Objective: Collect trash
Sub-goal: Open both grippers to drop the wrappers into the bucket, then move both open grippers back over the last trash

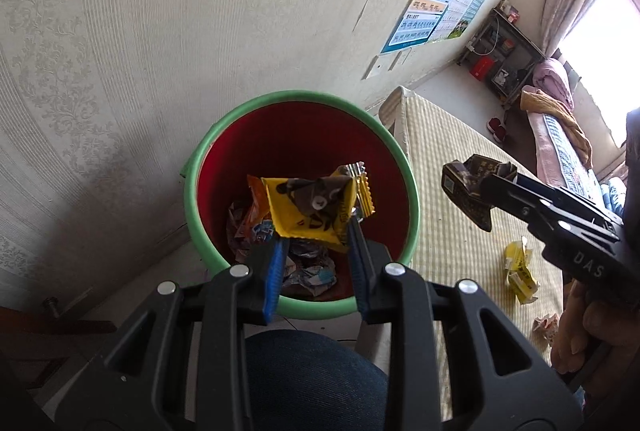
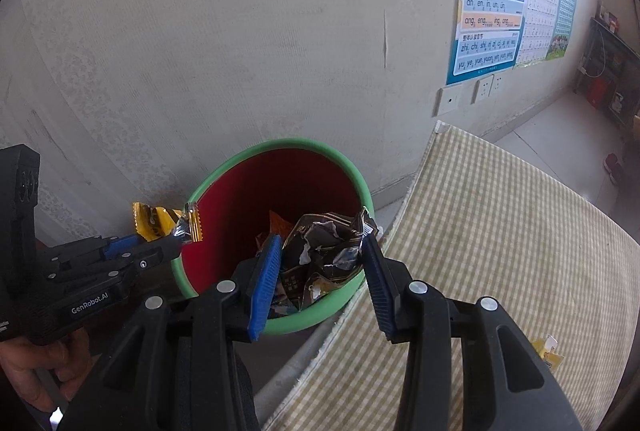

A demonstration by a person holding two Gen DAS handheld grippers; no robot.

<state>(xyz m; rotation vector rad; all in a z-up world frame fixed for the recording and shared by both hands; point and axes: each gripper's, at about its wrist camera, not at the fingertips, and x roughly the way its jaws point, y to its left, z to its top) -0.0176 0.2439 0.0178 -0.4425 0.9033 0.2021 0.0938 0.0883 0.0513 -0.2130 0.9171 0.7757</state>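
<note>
Both grippers are clenched on trash: we are holding a yellow wrapper (image 1: 316,209) printed with a brown cartoon figure in our left gripper (image 1: 316,247), over the mouth of the bin (image 1: 412,199), and a crumpled dark brown wrapper (image 2: 324,255) in our right gripper (image 2: 320,267), its blue pads (image 2: 264,283) pressing the foil from either side. In the right wrist view that dark wrapper is hanging above the bin's near rim, where the bin stands just beside the edge of the checked cloth (image 2: 500,231). We are reading "GenRobot.AI" on the left gripper's body in that view, and "DAS" on the right gripper's body in the left wrist view. One bin, red inside with a green rim, is sitting against the papered wall (image 1: 140,31), already holding several crumpled wrappers whose number we cannot tell. On the cloth we are counting two more pieces: a yellow scrap (image 1: 520,267) and a pale crumpled one (image 1: 546,325) near the right hand (image 1: 592,335). The cloth around them is lying flat and open. Farther off, wall posters (image 2: 492,3) are showing pinyin rows such as "an en in un" and "ang eng ing ong", with three white wall plates (image 2: 450,101) beneath.
</note>
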